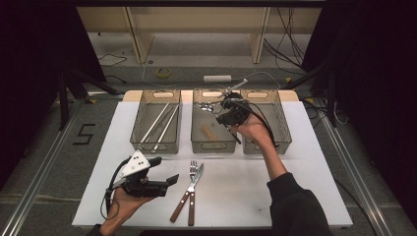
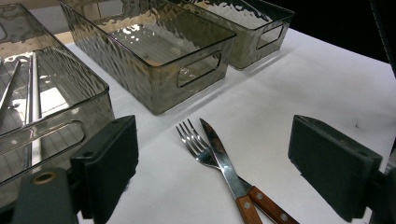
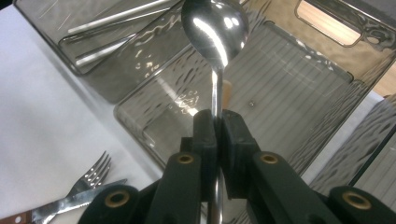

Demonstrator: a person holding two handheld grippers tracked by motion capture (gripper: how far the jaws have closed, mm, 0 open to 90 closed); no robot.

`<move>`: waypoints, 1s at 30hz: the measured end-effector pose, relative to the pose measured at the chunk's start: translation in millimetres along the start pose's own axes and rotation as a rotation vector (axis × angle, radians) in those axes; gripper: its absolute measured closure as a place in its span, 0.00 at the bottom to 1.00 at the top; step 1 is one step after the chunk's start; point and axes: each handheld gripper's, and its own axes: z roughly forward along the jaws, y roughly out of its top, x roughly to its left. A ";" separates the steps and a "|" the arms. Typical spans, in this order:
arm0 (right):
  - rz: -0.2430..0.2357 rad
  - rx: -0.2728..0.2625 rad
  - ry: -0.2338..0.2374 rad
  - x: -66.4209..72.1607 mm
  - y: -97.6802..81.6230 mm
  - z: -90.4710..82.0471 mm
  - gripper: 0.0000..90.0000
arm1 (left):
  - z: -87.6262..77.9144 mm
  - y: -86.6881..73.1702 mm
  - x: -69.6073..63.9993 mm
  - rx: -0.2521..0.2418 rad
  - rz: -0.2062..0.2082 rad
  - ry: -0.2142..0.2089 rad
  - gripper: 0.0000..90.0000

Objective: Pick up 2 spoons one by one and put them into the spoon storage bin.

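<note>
My right gripper (image 1: 220, 109) hangs over the middle grey see-through bin (image 1: 212, 146), shut on the stem of a metal spoon (image 3: 215, 28). The spoon's bowl points away from the jaws, above the bin's floor (image 3: 289, 93). A small brown piece (image 1: 209, 132) lies inside that bin. Near the table's front left, my left gripper (image 1: 166, 170) is held open with nothing between its jaws. Just beyond them, a fork (image 2: 194, 142) and a knife (image 2: 219, 154) with wooden handles lie crossed on the white tabletop (image 1: 236, 191).
Three grey bins stand in a row at the back. The left bin (image 1: 155, 147) holds long metal rods (image 1: 160, 123); the right bin (image 1: 281, 123) is partly behind the right hand. Floor, cables and wooden legs lie beyond the table's far edge.
</note>
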 end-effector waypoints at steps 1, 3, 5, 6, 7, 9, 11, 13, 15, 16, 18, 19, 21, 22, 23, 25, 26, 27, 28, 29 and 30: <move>0.001 0.001 -0.004 -1.0 0.7 1.0 0.95 | 0.0 0.0 0.0 0.000 0.000 0.000 0.17; 0.012 0.003 -0.004 -2.3 2.2 2.6 0.95 | -0.1 0.3 0.2 -0.004 0.000 0.001 0.17; 0.022 -0.001 -0.010 -2.7 4.4 4.4 0.95 | -0.1 0.1 0.2 -0.003 0.000 0.000 0.17; 0.015 0.002 -0.011 -3.0 5.2 5.1 0.95 | -0.1 0.1 0.1 -0.001 0.001 0.001 0.17; 0.016 0.004 -0.016 -3.0 6.4 6.2 0.95 | -0.1 0.2 0.0 -0.003 0.001 0.002 0.17; 0.024 0.006 -0.021 -3.7 9.2 8.5 0.95 | -0.2 0.4 0.1 -0.005 -0.001 0.000 0.17; 0.030 0.005 -0.027 -4.4 11.4 10.8 0.95 | -0.4 0.3 0.3 -0.001 0.003 0.001 0.17; 0.031 0.008 -0.035 -4.7 13.5 13.1 0.95 | -0.3 0.3 0.0 -0.006 -0.001 -0.001 0.17; 0.035 0.008 -0.040 -5.1 15.5 15.7 0.95 | -0.2 0.4 0.0 -0.006 -0.002 -0.001 0.17; 0.035 0.011 -0.043 -5.5 16.3 16.5 0.95 | -0.1 0.2 -0.2 -0.005 -0.002 -0.001 0.17; 0.038 0.014 -0.051 -6.1 18.4 19.2 0.95 | -0.3 0.3 -0.3 -0.005 0.003 -0.001 0.17; 0.043 0.013 -0.054 -6.6 19.7 21.0 0.95 | -0.4 0.5 -0.3 -0.005 0.004 -0.001 0.17; 0.048 0.014 -0.061 -7.7 21.2 23.8 0.95 | -0.2 0.4 -0.2 -0.004 0.004 -0.003 0.17; 0.047 0.014 -0.066 -8.4 21.8 25.8 0.95 | 0.2 0.2 -0.5 -0.002 0.003 -0.002 0.17; 0.047 0.015 -0.069 -8.9 22.6 27.5 0.95 | 0.1 0.2 -0.7 -0.003 0.004 -0.002 0.17; 0.058 0.017 -0.075 -9.4 24.5 30.5 0.95 | -0.4 0.6 -0.7 -0.006 0.006 -0.002 0.17; 0.065 0.015 -0.081 -9.5 25.4 32.0 0.95 | -0.6 0.7 -0.6 -0.005 0.005 -0.003 0.17; 0.063 0.012 -0.082 -10.0 26.0 33.6 0.95 | -0.4 0.5 -0.5 -0.006 0.004 -0.003 0.17; 0.066 0.014 -0.081 -10.0 26.6 34.9 0.95 | -0.2 0.2 -0.5 -0.004 0.004 -0.003 0.17; 0.063 0.018 -0.082 -10.5 27.2 36.9 0.95 | -0.1 0.3 -0.5 -0.004 0.006 -0.002 0.17; 0.070 0.026 -0.090 -10.3 28.3 38.6 0.95 | -0.3 0.5 -0.7 -0.006 0.006 -0.003 0.17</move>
